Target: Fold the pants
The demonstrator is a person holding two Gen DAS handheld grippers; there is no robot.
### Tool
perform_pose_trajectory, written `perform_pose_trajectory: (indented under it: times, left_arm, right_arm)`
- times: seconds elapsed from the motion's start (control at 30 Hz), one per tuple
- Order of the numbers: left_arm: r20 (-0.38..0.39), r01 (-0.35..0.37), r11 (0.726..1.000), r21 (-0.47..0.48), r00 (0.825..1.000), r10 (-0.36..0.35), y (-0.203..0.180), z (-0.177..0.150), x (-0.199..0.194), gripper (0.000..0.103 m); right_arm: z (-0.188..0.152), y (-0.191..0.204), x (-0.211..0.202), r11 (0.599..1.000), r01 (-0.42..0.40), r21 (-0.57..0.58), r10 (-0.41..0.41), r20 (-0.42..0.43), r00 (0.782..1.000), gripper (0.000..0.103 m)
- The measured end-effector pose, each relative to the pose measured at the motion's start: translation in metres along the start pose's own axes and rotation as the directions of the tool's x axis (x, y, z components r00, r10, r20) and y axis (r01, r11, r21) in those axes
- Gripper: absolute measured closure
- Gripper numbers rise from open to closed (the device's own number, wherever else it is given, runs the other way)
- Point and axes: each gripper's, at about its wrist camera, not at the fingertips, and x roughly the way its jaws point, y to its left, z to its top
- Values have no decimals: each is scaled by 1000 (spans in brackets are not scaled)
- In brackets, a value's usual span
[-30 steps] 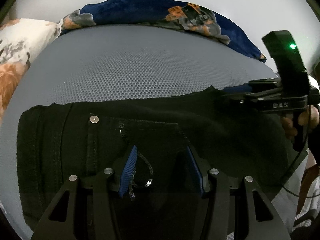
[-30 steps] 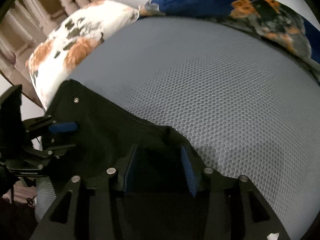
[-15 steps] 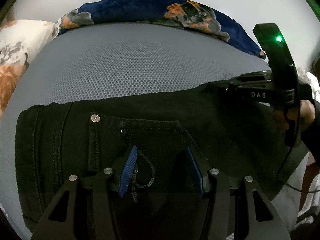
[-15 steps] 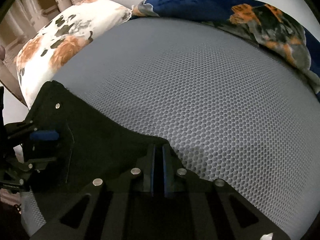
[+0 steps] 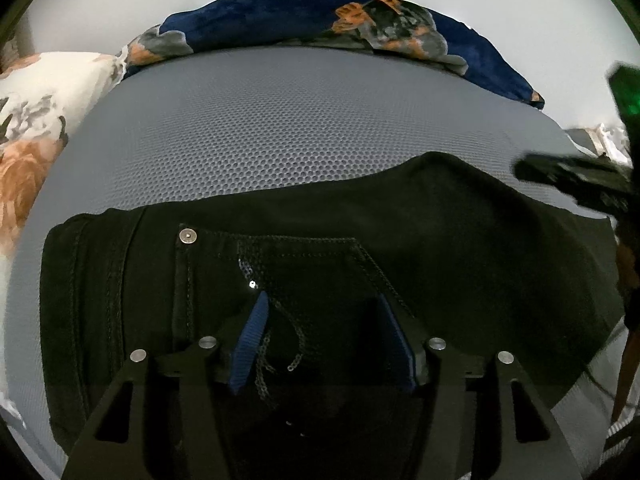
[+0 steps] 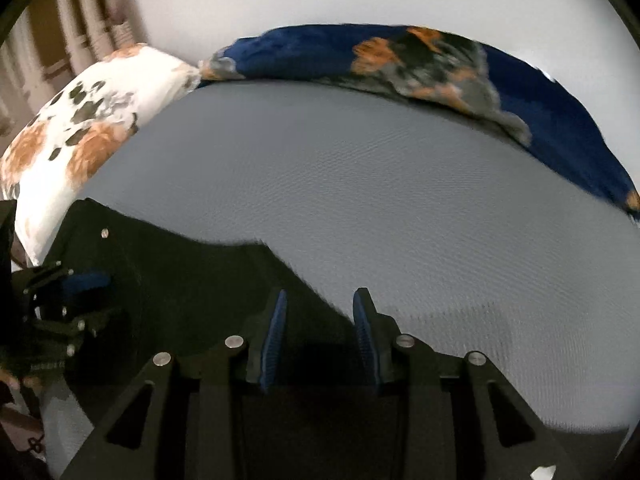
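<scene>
One pants (image 5: 400, 240), two hand-held grippers (image 5: 320, 344) (image 6: 320, 336), two pillows (image 5: 320, 20) (image 5: 36, 92).

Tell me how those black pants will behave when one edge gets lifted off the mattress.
The black pants look like thick denim with rivets and stitched seams, so probably floppy but fairly heavy, sagging below a lifted edge. On the textured grey mattress they will likely drag rather than slide. The sequin trim might snag.

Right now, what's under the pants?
The grey mesh mattress shows bare beyond the pants in both views. What lies directly beneath them is covered by the black fabric and cannot be seen.
</scene>
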Motion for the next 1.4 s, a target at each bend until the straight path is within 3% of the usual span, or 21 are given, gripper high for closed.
perform_pose_trajectory:
  times: [0.47, 1.03, 1.3, 1.4]
  left_arm:
    - [20, -69, 997, 40, 997, 68, -7, -6, 2, 42]
    - [44, -66, 993, 96, 997, 62, -14, -9, 3, 31]
    - [46, -99, 990, 104, 994, 95, -21, -10, 0, 30]
    - [54, -69, 992, 104, 996, 64, -32, -11, -9, 30]
  right_arm:
    - [-105, -71, -31, 963, 173, 207, -161, -72, 984, 70]
    - [-146, -137, -66, 915, 229, 333, -203, -111, 973, 68]
    - [-177, -209, -96, 859, 291, 421, -258, -137, 957, 67]
    - [-192, -239, -110, 831, 329, 448, -292, -152, 944, 67]
